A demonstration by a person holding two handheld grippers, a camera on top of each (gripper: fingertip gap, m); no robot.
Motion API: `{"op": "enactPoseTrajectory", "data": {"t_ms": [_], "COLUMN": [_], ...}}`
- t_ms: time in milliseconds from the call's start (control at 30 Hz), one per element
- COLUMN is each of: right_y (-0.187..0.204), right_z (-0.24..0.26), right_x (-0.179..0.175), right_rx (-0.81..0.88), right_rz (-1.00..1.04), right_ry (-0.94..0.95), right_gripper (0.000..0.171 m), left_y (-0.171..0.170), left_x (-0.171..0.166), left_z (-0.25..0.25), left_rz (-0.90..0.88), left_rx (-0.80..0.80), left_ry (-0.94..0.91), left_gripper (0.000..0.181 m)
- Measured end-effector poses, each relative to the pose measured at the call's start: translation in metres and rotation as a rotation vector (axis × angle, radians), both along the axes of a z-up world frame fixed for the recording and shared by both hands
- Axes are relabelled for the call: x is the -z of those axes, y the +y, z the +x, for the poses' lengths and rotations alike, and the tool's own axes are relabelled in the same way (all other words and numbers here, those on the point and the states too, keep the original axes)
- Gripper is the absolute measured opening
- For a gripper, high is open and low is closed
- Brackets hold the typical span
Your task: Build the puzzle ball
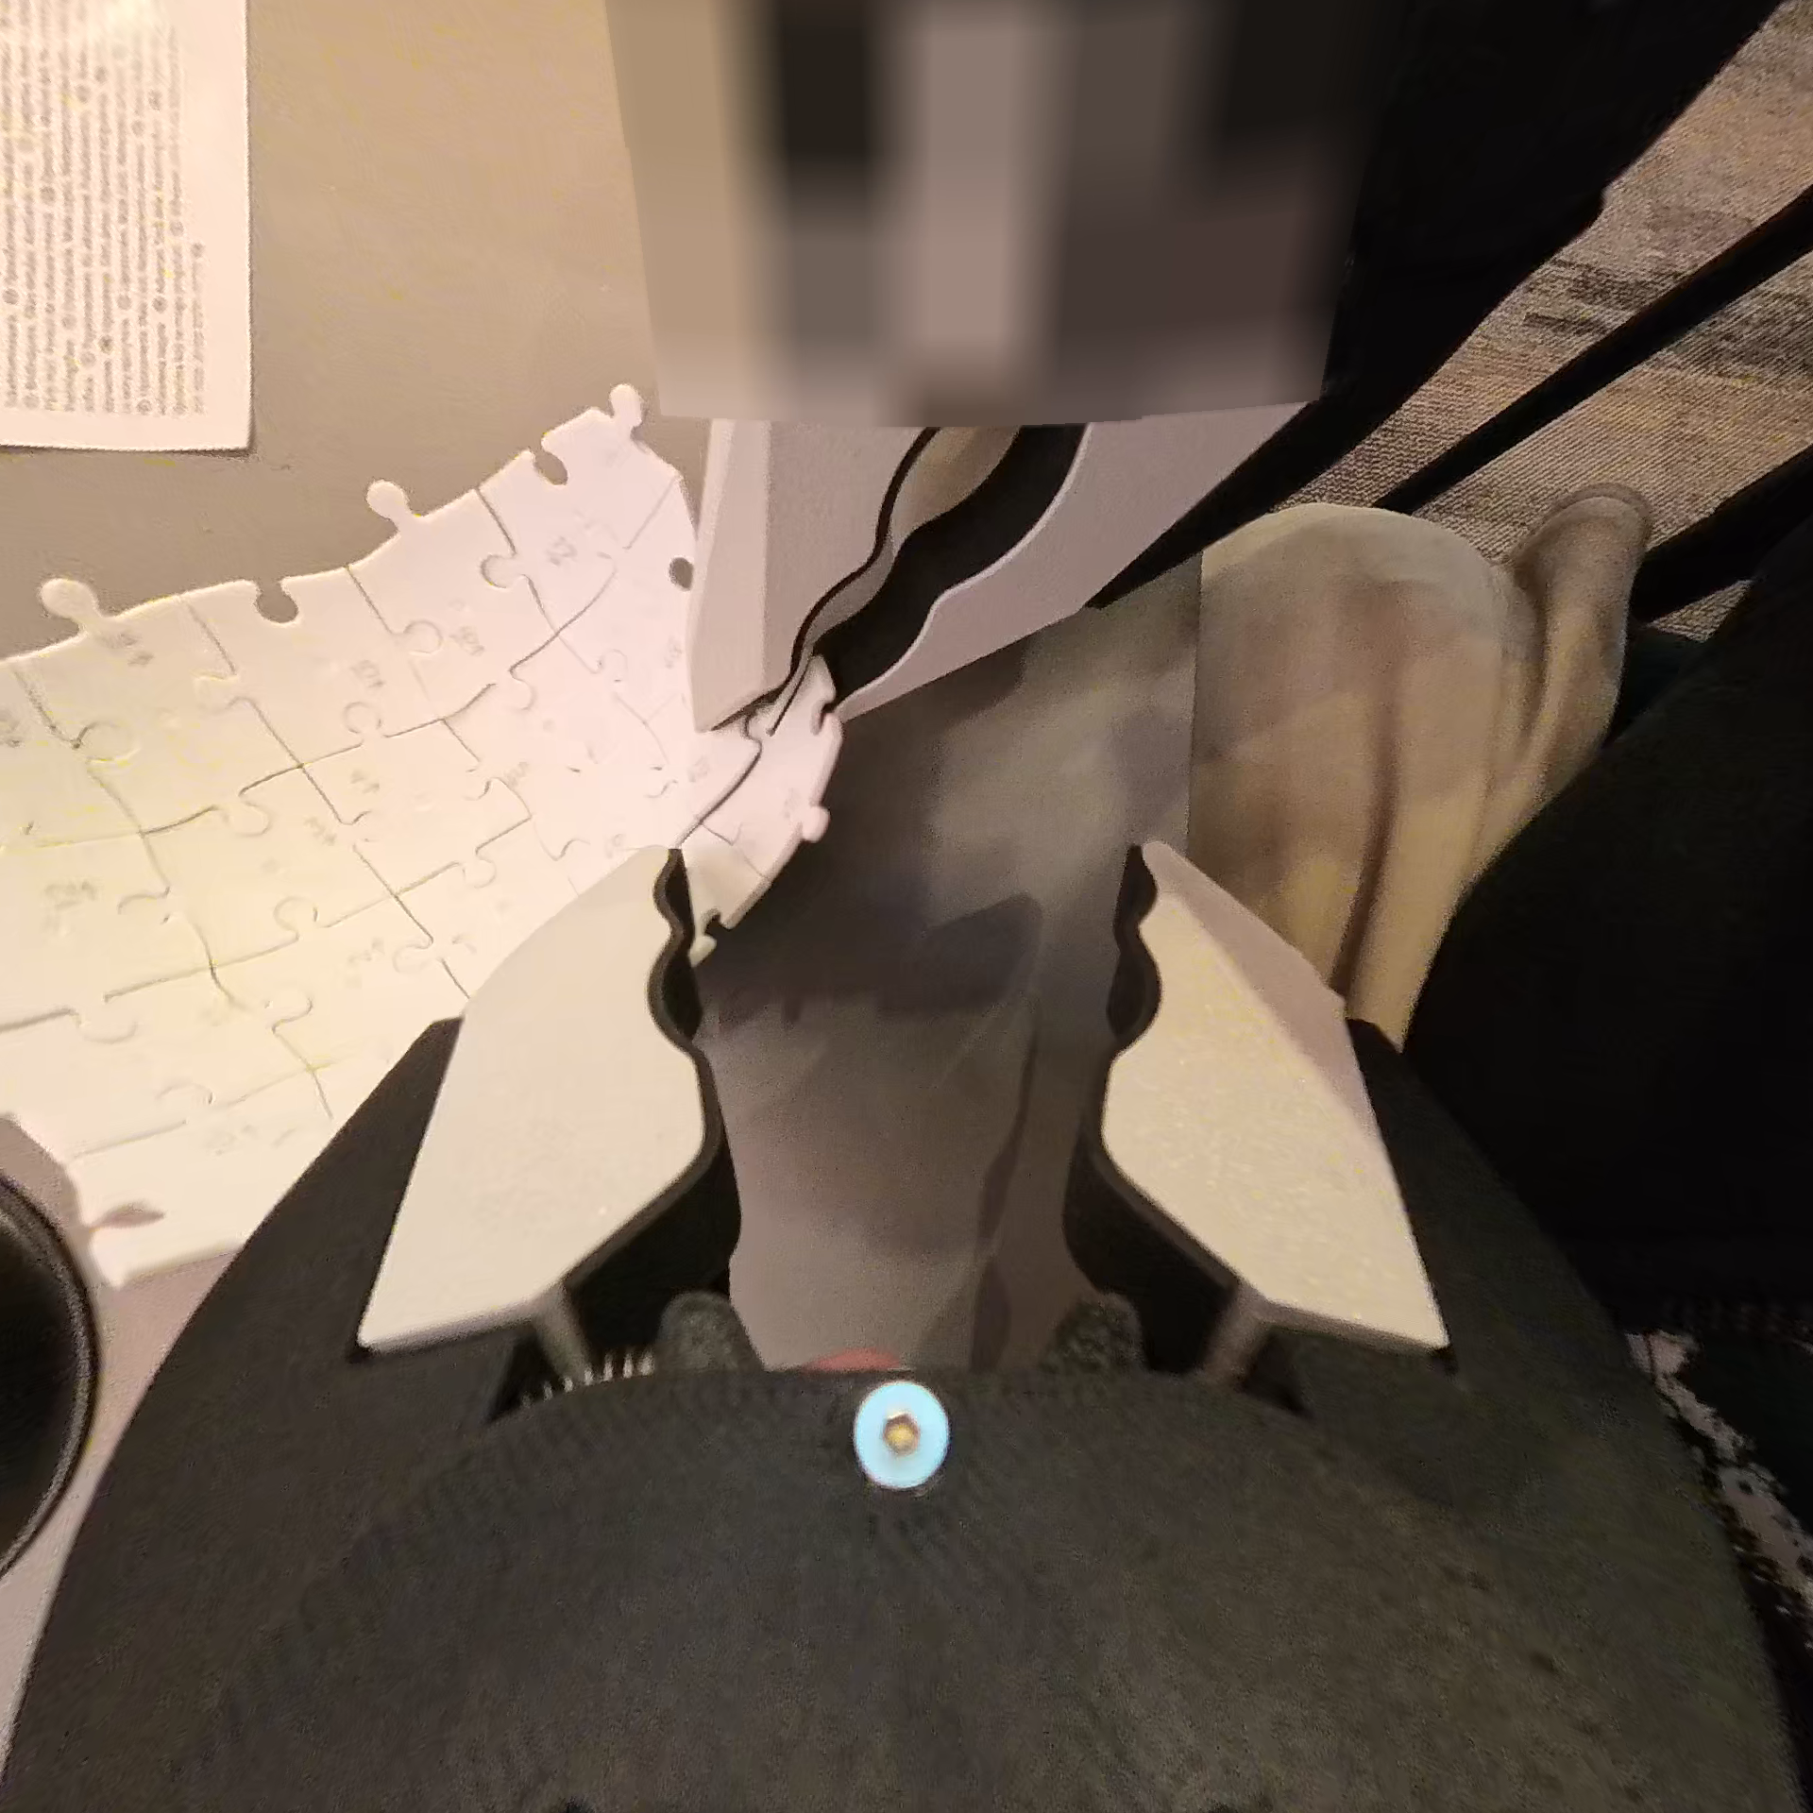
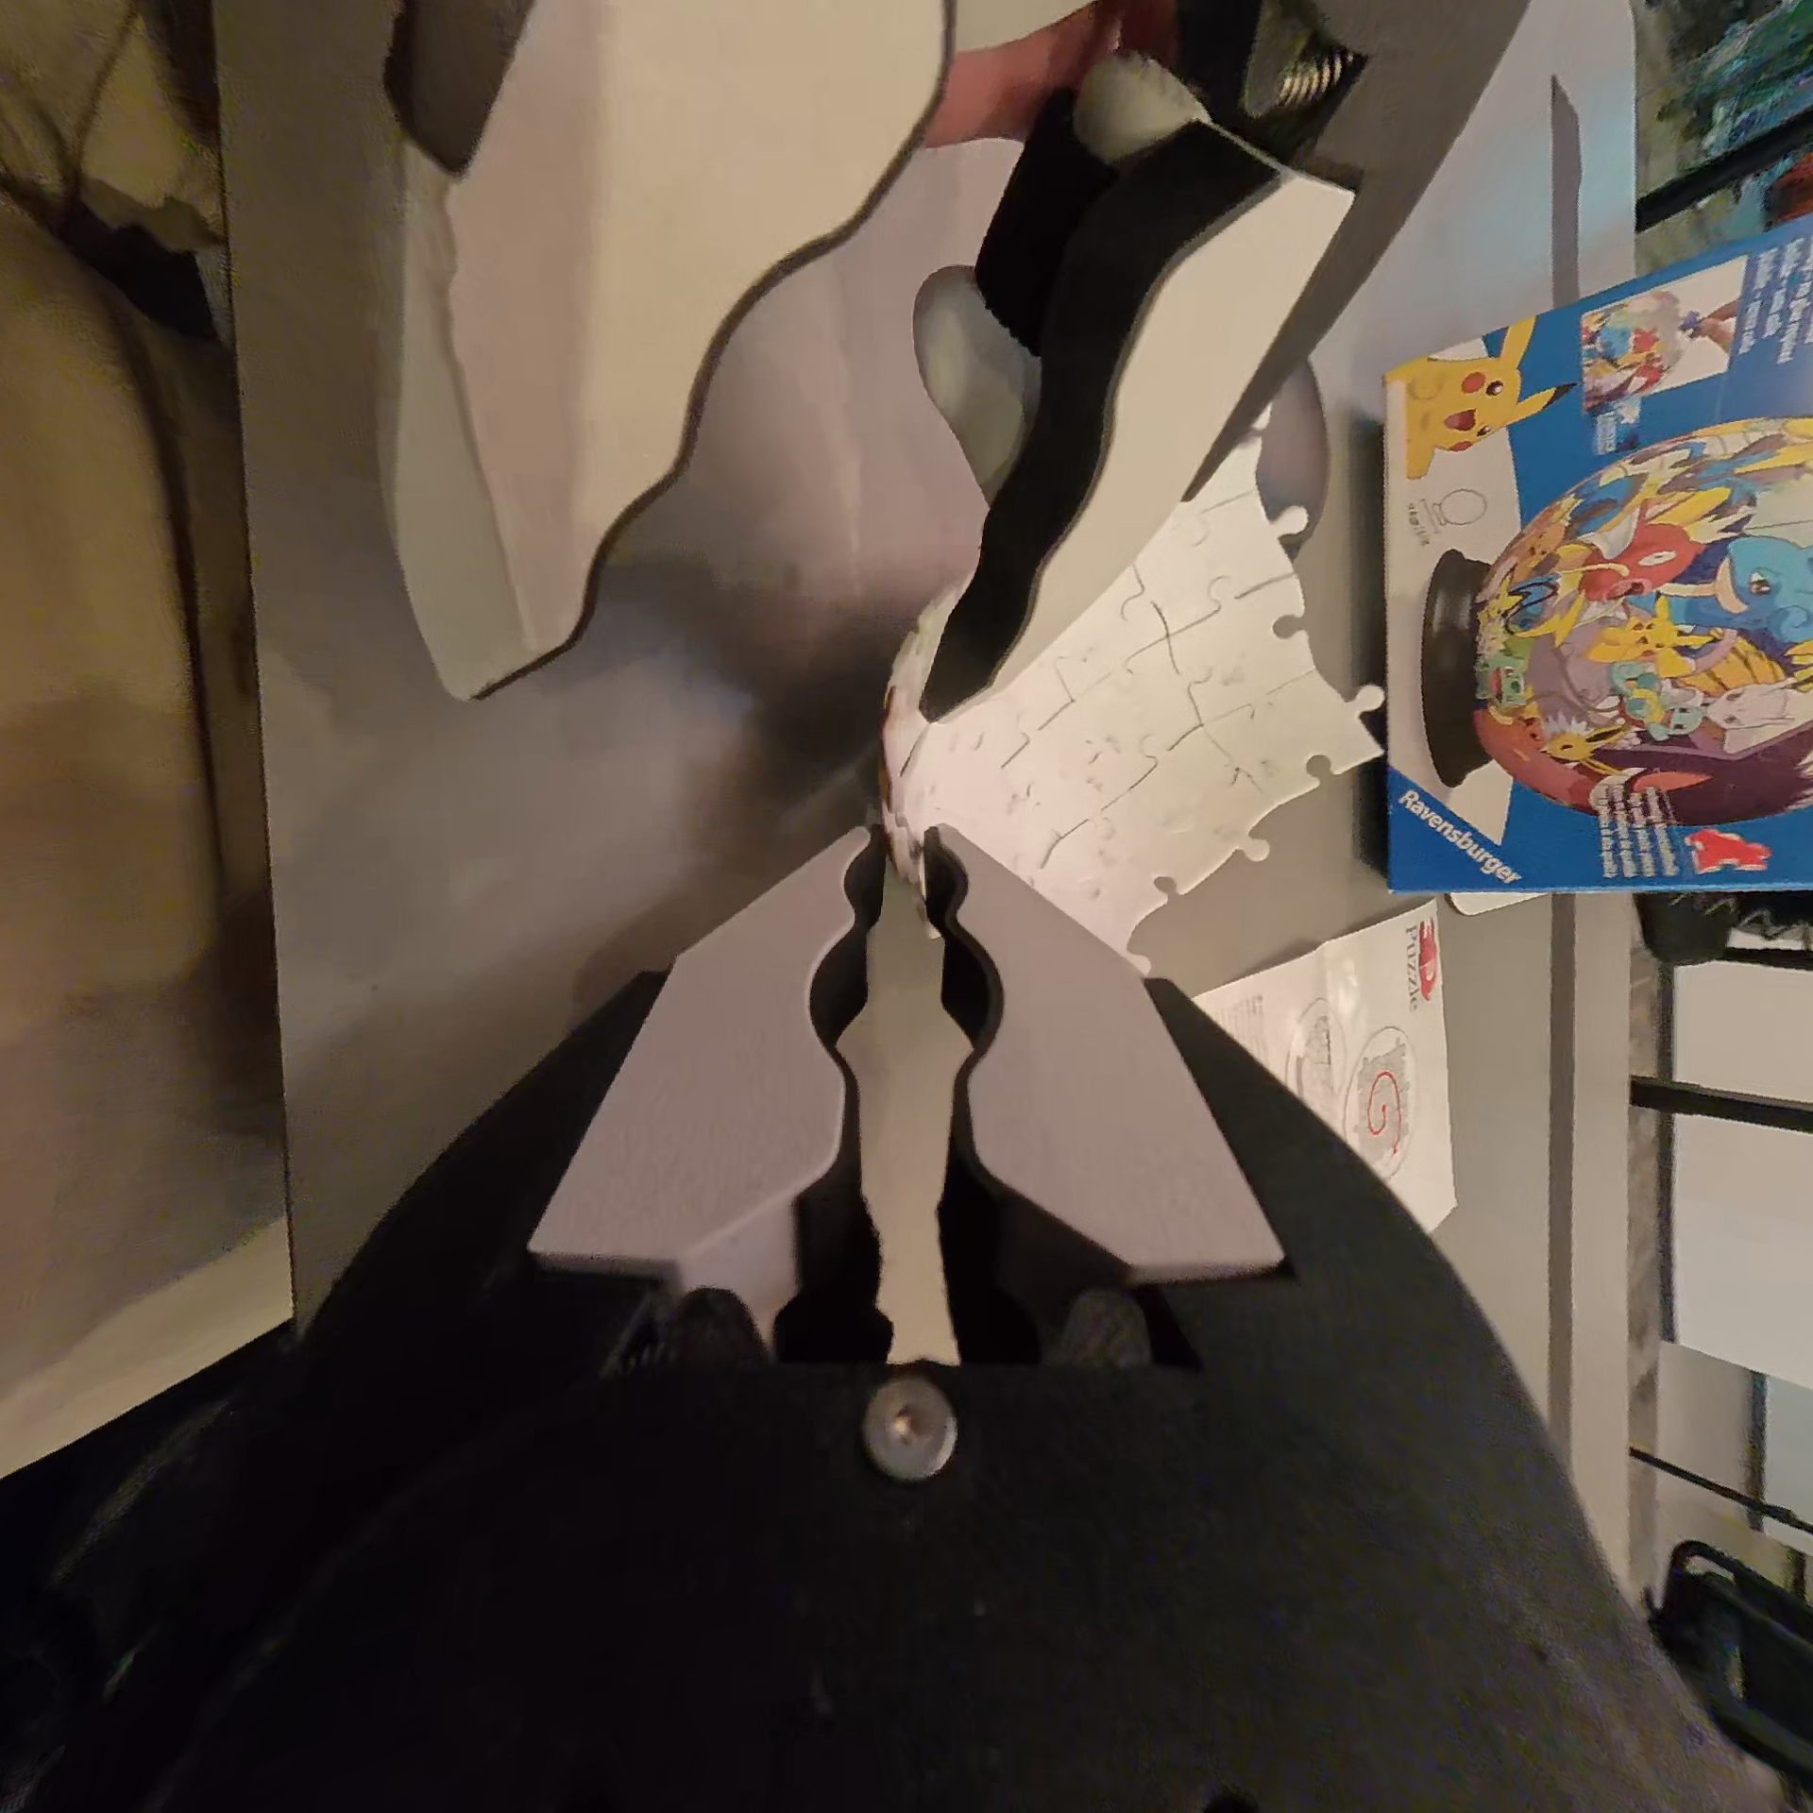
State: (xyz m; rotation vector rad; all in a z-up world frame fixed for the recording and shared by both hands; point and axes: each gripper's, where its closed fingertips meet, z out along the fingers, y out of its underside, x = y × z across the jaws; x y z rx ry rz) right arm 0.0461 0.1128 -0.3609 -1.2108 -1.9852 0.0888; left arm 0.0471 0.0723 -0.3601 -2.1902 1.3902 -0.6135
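Right gripper (image 2: 907, 852) fingers clenched on the rim of the partly built puzzle ball (image 2: 1177, 706). Only a thin slit left between the two tips, with the curved edge of the shell nipped in it.

Seen from the right wrist, joined pieces fanning out from that grasp toward 2 o'clock. White inner side facing the camera, knobs and notches along the far rim, a sliver of coloured print just at the pinched edge. Cannot tell whether the shell touches the worktop (image 2: 471, 932) or hangs above it.

Left gripper (image 1: 907, 863) fingers released and spread wide, with nothing clamped between them. In the left wrist view, the tip at 9 o'clock just beside the shell's near edge and overlapping one small corner of it. The other tip well apart from the shell, over bare grey surface. Rest of the shell stretching off toward 9 and 10 o'clock, small printed marks on the pieces. Right gripper coming in from 12 o'clock, biting the rim just above that corner.

Farther out, right wrist view:
- a blue puzzle box (image 2: 1619, 608) at 3 o'clock of the shell, lying flat near its knobbed rim
- a folded leaflet (image 2: 1364, 1069) with drawings, at 4 o'clock, just below the box

Left wrist view:
- a printed sheet (image 1: 118, 216) at 10 o'clock
- a dark round object (image 1: 34, 1364), cut off by the frame, at 8 o'clock
- beige cloth (image 1: 1373, 746) beyond the worktop edge at 3 o'clock
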Motion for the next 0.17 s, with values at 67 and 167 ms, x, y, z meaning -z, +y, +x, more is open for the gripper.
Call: {"op": "enactPoseTrajectory", "data": {"t_ms": [67,167], "right_y": [-0.0016,-0.0034], "right_z": [-0.0003,-0.0021], "right_x": [0.0024,0.0032], "right_rx": [-0.009,-0.026], "right_rz": [0.009,0.019], "right_ry": [-0.005,-0.01], "right_gripper": [0.007,0.007], "left_y": [-0.0004,-0.001], "left_x": [0.0022,0.0036], "left_z": [-0.0006,-0.0003], "left_rz": [-0.007,-0.012], "left_rx": [-0.001,-0.001], "left_ry": [0.002,0.0], "left_gripper": [0.081,0.081]}}
